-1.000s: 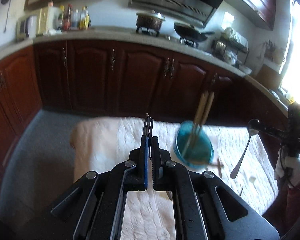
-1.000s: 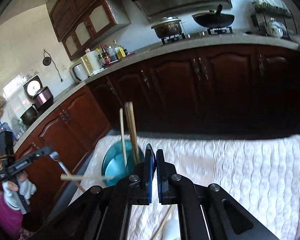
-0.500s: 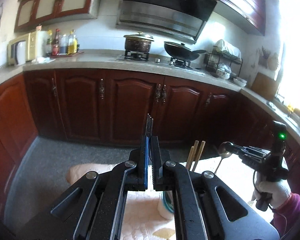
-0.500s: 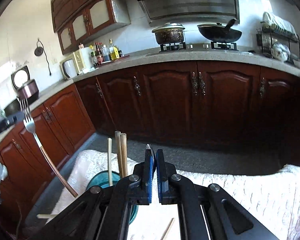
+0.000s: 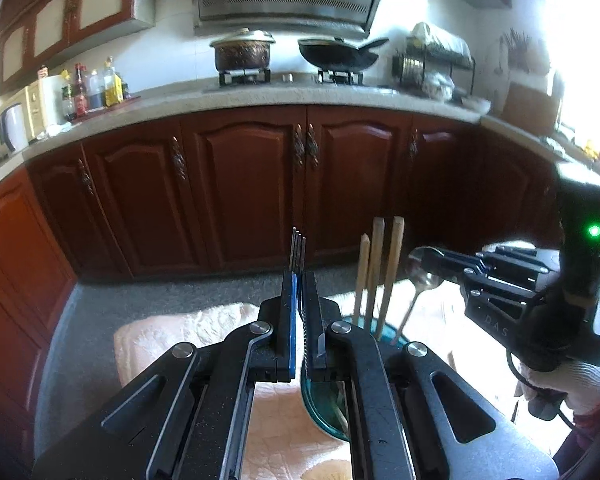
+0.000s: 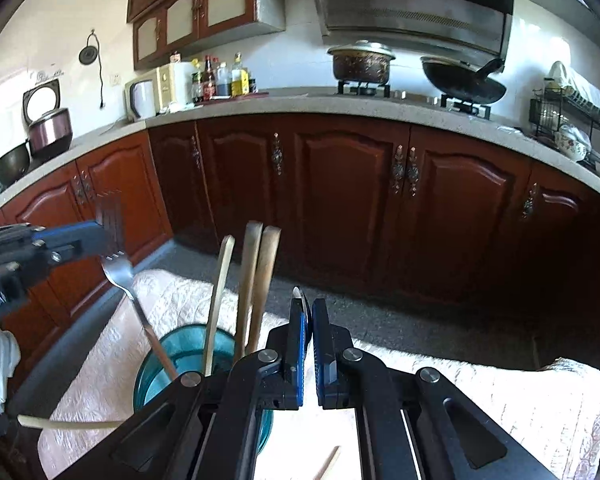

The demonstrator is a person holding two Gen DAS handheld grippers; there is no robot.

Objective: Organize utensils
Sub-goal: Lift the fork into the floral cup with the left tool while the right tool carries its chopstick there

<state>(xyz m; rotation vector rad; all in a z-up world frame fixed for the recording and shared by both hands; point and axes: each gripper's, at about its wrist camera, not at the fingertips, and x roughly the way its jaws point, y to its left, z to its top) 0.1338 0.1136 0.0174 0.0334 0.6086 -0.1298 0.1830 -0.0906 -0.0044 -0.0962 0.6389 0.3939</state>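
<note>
A fork (image 6: 116,248) is pinched by its head in the left gripper (image 5: 299,280), handle already dipping into the teal cup (image 6: 172,364) just below. A spoon (image 5: 420,276) is clamped likewise in the right gripper (image 6: 307,312), beside three upright chopsticks (image 6: 256,280). Depositing is under way; next, both utensils would need to be lowered and released.

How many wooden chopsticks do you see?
5. Three upright in the teal cup: thin one, two thick ones. A loose one lies left of it, another beneath the right claw. More may be hidden.
</note>
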